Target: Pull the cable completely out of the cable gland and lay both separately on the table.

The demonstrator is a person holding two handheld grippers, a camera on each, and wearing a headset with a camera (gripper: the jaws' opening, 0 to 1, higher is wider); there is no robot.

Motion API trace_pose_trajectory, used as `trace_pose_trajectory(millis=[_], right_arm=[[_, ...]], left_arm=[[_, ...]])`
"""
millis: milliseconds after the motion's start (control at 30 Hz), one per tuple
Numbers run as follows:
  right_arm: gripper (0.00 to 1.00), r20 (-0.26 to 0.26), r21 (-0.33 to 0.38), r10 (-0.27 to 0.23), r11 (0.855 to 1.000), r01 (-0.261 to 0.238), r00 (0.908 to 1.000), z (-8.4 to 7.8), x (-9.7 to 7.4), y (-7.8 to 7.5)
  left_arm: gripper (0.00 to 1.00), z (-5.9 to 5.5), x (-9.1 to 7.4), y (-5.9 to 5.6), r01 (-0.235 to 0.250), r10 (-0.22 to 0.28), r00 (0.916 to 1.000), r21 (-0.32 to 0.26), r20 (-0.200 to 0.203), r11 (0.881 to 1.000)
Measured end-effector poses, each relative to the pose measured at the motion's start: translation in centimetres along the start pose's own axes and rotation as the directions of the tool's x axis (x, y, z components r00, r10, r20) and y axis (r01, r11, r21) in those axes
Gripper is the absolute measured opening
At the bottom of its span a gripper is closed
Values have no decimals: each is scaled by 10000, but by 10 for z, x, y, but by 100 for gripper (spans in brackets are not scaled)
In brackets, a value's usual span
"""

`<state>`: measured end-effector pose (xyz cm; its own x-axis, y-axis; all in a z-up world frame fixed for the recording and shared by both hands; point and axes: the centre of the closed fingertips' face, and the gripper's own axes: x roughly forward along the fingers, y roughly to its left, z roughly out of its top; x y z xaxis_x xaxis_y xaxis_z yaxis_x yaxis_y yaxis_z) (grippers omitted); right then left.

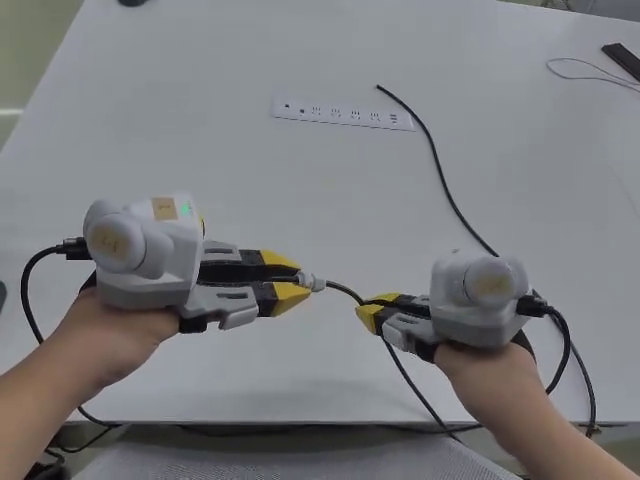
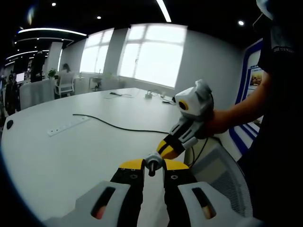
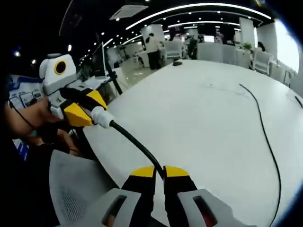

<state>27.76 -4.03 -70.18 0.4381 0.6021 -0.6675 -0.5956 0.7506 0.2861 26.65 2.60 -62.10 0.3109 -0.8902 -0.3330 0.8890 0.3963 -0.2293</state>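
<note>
White tabletop (image 1: 200,130) spreads ahead of us in the head view, with a power strip (image 1: 343,113) and its black lead (image 1: 440,180) well beyond the work. Near the front edge, the left gripper (image 1: 298,285) is clamped on the cable gland (image 1: 314,283), whose nose points right. The cable (image 1: 345,290) leaves that nose and runs a short way to the right gripper (image 1: 366,310), whose jaws are pinched on it. The two sets of jaw tips face each other, near but apart, above the table. Past the right gripper the cable's free length drops toward the table edge.

From the left gripper view, our own jaws stand narrow around the gland, which we see end-on between the yellow tips. The right gripper lies straight ahead and a little higher.

From the right gripper view, our jaws are closed tight on the black cable, which climbs up and left to the gland held in the left gripper's tips.

We judge the cable not yet out, since it enters the gland's nose. How much of it lies inside is hidden by the left jaws. Its long axis follows the line between the grippers, so the pull should run along that line, with the right hand drawing away and the left holding the gland.
</note>
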Motion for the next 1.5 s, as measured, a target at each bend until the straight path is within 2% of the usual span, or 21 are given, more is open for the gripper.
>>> trace_pose_trajectory(millis=[67, 167, 400, 700, 933, 1033, 1100, 1200, 1233, 1300, 1333, 1367, 1433, 1467, 1500], right_arm=[[1, -33, 434, 52, 9990, -50, 10000, -2, 1, 0], [1, -10, 558, 145, 9983, -145, 9999, -2, 2, 1], [2, -2, -80, 69, 9999, -69, 10000, -1, 2, 1], [3, -33, -572, 136, 9983, -138, 9999, -1, 2, 2], [12, -120, -1618, 88, 9868, -106, 9999, 4, -5, 5], [19, 371, -2273, 222, 9737, -132, 9991, 22, -14, 11], [23, 705, -3171, 327, 9483, -87, 9970, 38, -19, 18], [27, 655, -4248, 495, 9051, -170, 9966, 48, -20, 30], [27, 539, -4770, 543, 8786, -221, 9971, 51, -19, 36], [28, 309, -5380, 537, 8425, -287, 9981, 52, -16, 41], [28, 247, -5798, 603, 8140, -348, 9979, 53, -14, 47], [27, 236, -6008, 639, 7985, -369, 9977, 54, -12, 50], [25, -9, -6304, 477, 7753, -376, 9989, 52, -7, 53], [24, -117, -6388, 406, 7684, -387, 9991, 50, -3, 54], [23, -151, -6389, 393, 7682, -399, 9991, 49, -1, 54]], left_arm=[[15, 0, 0, 0, -10, 10, 10000, -26, 5, 10000], [15, -1, -1, 1, -19, 19, 10000, -41, -9, 10000], [15, -1, -1, 1, -1, 0, 10000, -50, -36, 10000], [15, -1, -2, 3, 0, 0, 10000, -202, -9, 9998], [15, -2, -4, 7, -61, 61, 10000, -256, -20, 9997], [15, -3, -5, 7, -58, 57, 10000, -249, -44, 9997], [15, -4, -5, 7, -49, 48, 10000, -276, -42, 9996], [15, -5, -6, 7, -52, 50, 10000, -290, -49, 9996], [15, -5, -5, 8, -48, 46, 10000, -286, -44, 9996], [15, -5, -5, 8, -40, 38, 10000, -280, -57, 9996], [15, -4, -5, 8, -40, 38, 10000, -259, -56, 9997], [15, -4, -5, 8, -33, 31, 10000, -273, -49, 9996], [15, -3, -5, 8, -18, 17, 10000, -266, -22, 9996], [15, -3, -5, 7, -12, 11, 10000, -274, -31, 9996], [15, -3, -5, 7, -11, 10, 10000, -271, -33, 9996]])
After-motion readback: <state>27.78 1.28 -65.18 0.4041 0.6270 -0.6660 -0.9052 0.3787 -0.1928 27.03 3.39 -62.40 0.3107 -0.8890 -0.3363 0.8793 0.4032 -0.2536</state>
